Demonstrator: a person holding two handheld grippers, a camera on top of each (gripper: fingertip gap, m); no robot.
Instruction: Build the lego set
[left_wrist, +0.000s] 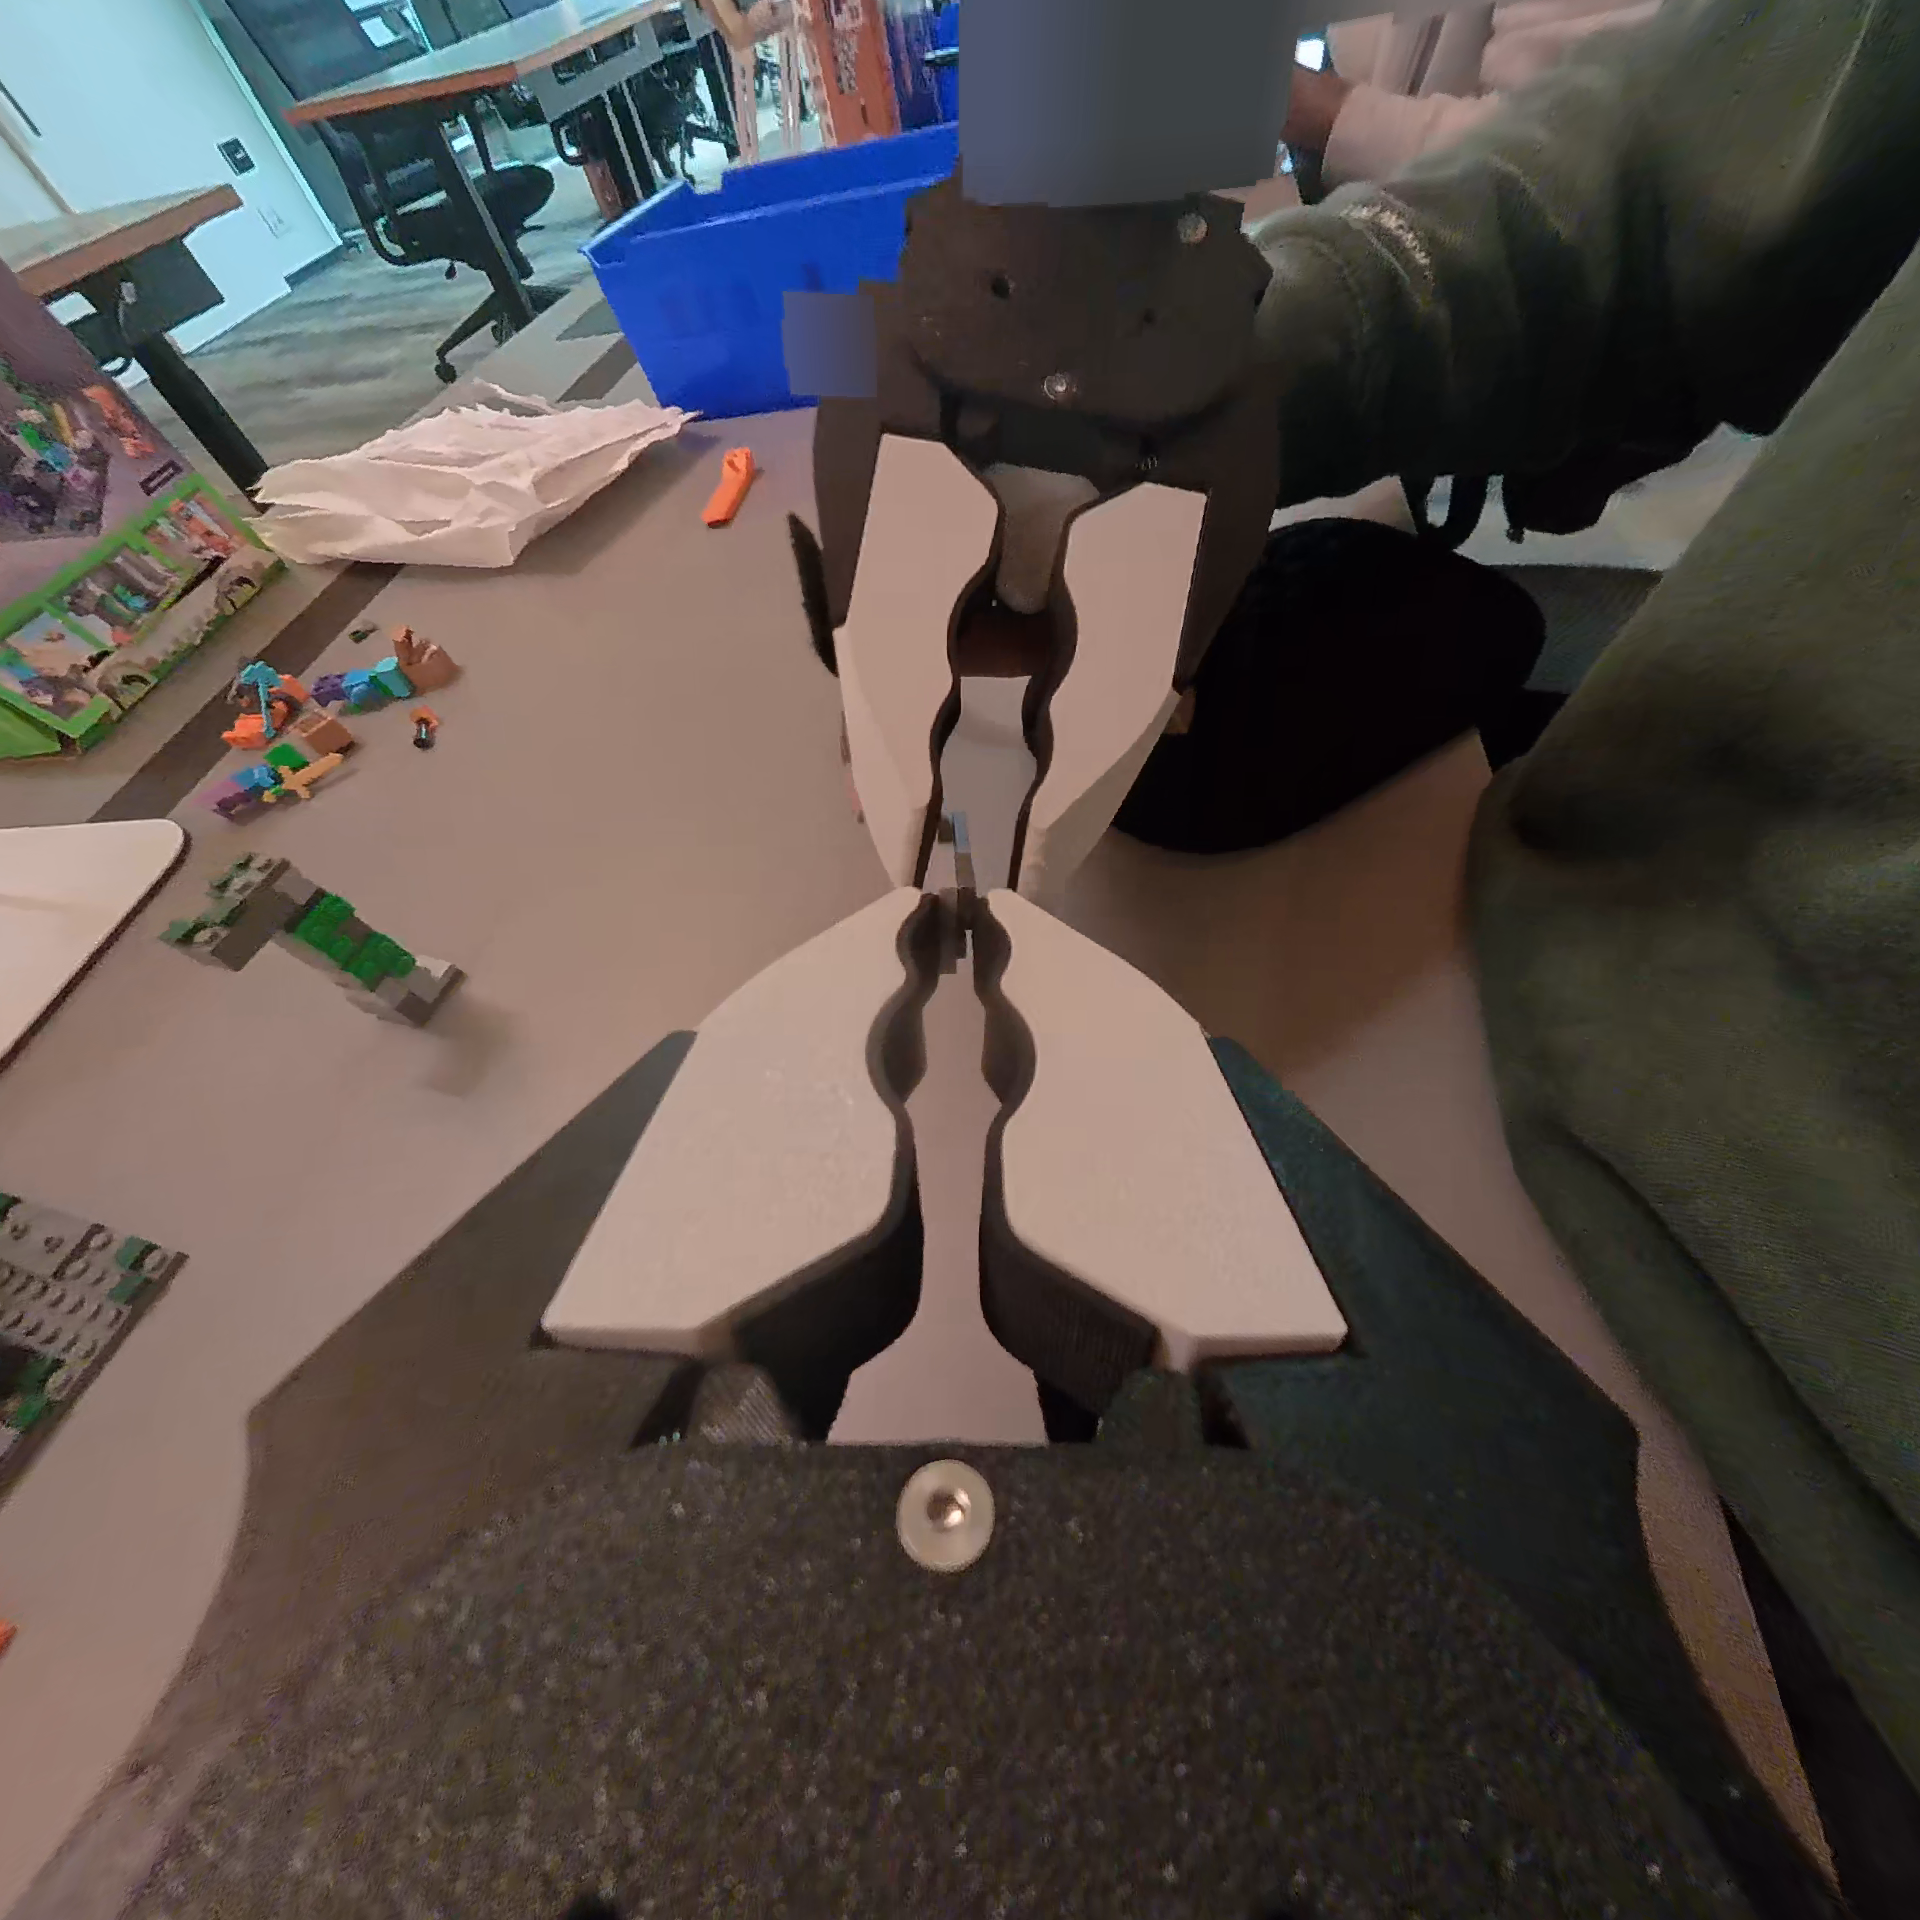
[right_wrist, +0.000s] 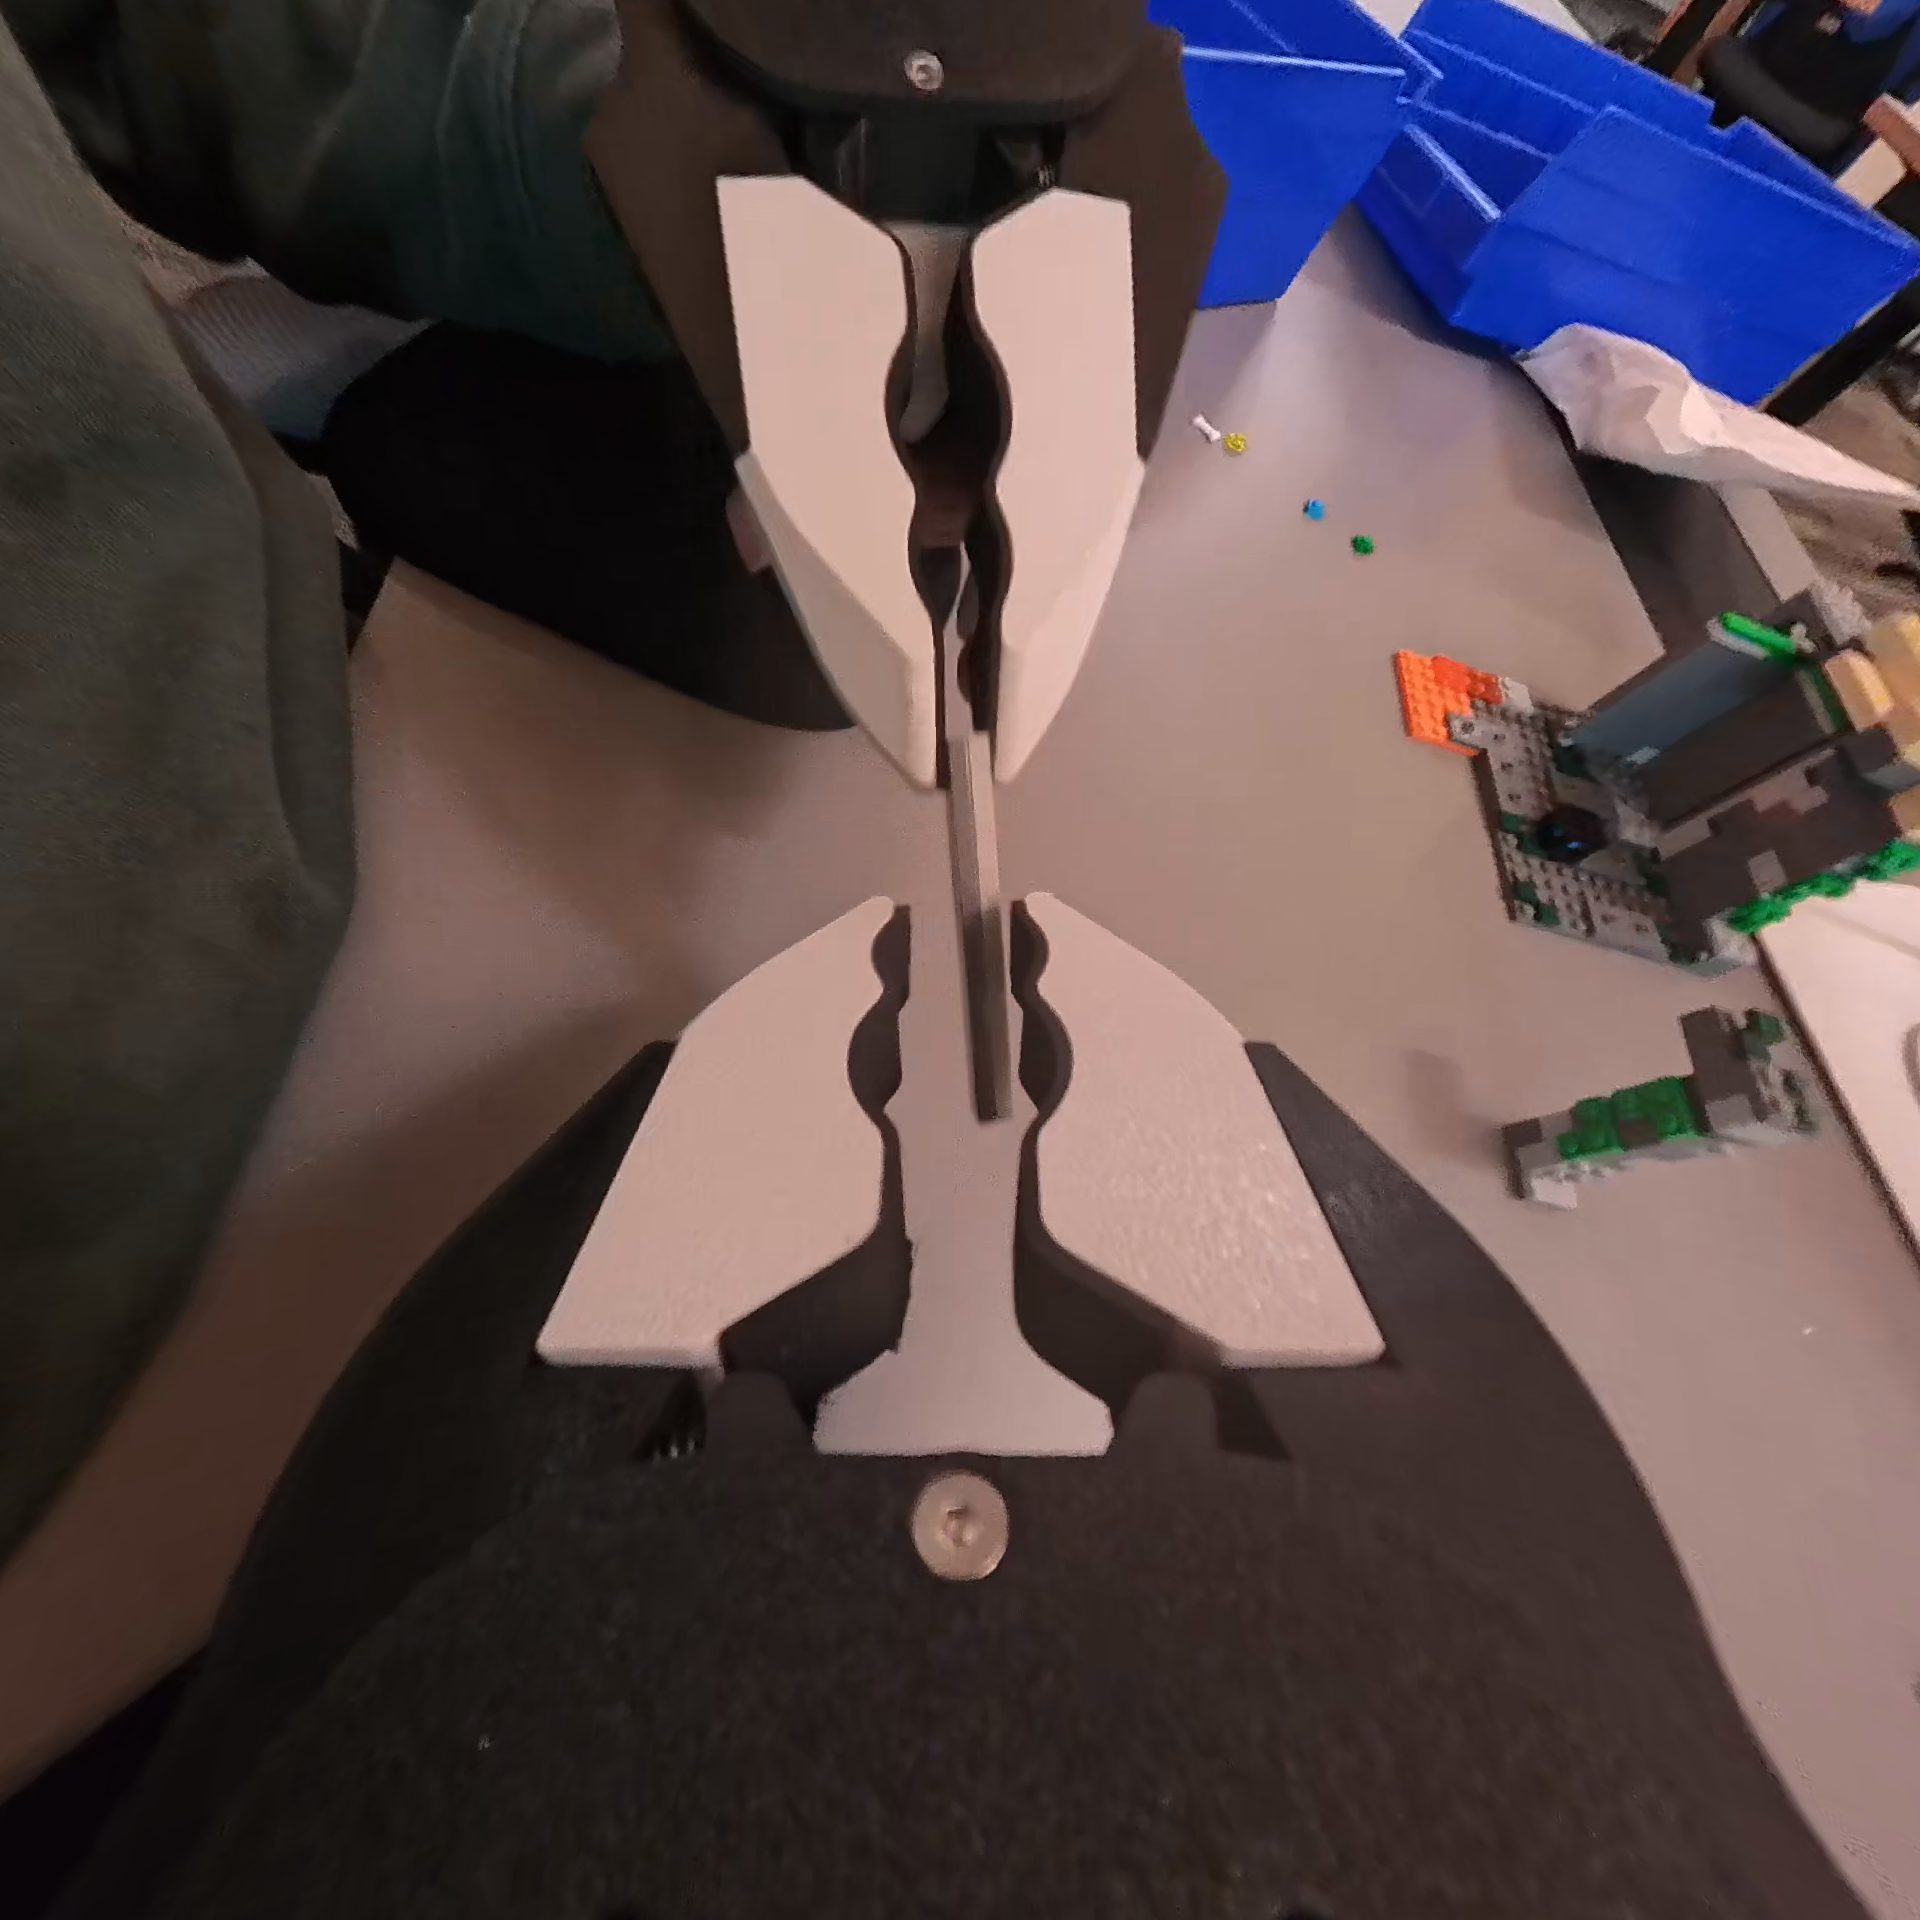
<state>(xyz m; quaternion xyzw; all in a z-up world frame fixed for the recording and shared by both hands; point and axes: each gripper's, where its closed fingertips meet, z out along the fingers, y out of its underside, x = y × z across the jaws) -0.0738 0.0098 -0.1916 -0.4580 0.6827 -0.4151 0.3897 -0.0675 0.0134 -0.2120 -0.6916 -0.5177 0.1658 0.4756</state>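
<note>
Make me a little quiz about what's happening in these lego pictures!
1. True or false: the left gripper is shut on the thin grey lego piece.
2. What colour are the bins? A red, B blue, C yellow.
3. Fill in: the flat plate at the corner of the big lego build is ____.

Key: 1 true; 2 B; 3 orange.
</note>
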